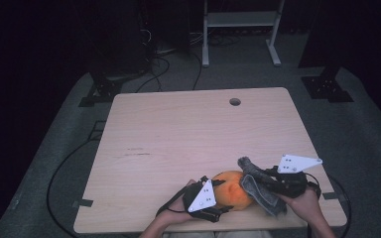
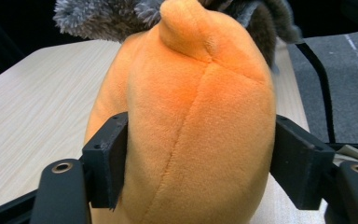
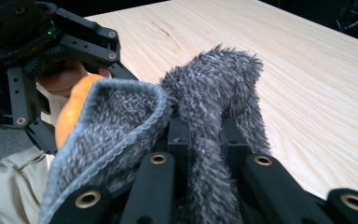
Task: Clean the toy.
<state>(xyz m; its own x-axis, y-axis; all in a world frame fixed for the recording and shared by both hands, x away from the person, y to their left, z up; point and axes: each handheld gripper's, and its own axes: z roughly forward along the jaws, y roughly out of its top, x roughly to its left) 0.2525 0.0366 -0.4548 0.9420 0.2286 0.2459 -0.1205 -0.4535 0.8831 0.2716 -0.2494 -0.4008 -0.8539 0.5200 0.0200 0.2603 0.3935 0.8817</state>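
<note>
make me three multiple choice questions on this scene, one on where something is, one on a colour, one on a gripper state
1. Where on the light wooden table is the round orange plush toy?
A. by the near edge, between the two grippers
B. beside the round hole at the far edge
C. at the far left corner

2. What colour is the fluffy cloth in the right gripper?
A. red
B. grey
C. yellow

3. How does the left gripper stand?
A. wide open above the toy
B. shut on nothing
C. shut on the orange toy

Answers:
1. A, the high view shows the toy near the table's near edge between both hands.
2. B, the right gripper view shows grey pile pinched between its jaws.
3. C, the left gripper view shows both jaws pressing the toy's sides.
</note>
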